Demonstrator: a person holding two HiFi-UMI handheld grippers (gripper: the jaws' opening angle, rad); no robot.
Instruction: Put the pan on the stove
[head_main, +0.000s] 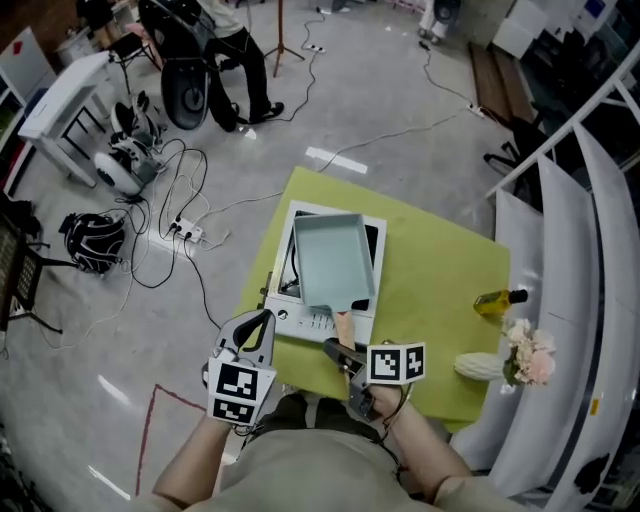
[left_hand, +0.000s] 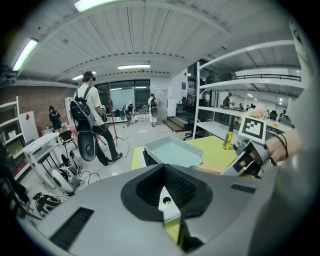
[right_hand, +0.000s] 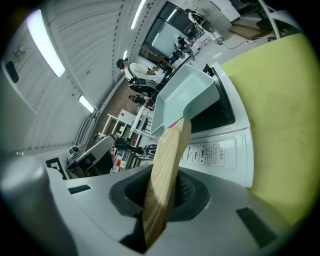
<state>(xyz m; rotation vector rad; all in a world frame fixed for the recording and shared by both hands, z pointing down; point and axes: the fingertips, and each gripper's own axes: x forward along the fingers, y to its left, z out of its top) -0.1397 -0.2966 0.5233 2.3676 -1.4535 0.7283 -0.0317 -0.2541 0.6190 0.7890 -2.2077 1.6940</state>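
Observation:
A pale blue square pan (head_main: 333, 262) with a wooden handle (head_main: 344, 325) is over the black top of the white stove (head_main: 290, 300) on the yellow-green table (head_main: 440, 290). My right gripper (head_main: 340, 348) is shut on the handle's near end. In the right gripper view the handle (right_hand: 167, 170) runs out from between the jaws to the pan (right_hand: 187, 95) above the stove (right_hand: 220, 145). I cannot tell if the pan touches the stove. My left gripper (head_main: 262, 322) hovers by the stove's front left corner, shut and holding nothing. The left gripper view shows the pan (left_hand: 172, 150).
A yellow oil bottle (head_main: 497, 298), a white object (head_main: 480, 367) and pink flowers (head_main: 528, 352) sit at the table's right edge. White shelving (head_main: 560, 220) stands right of the table. Cables (head_main: 180, 225) and gear lie on the floor to the left, where a person (head_main: 240, 60) stands farther off.

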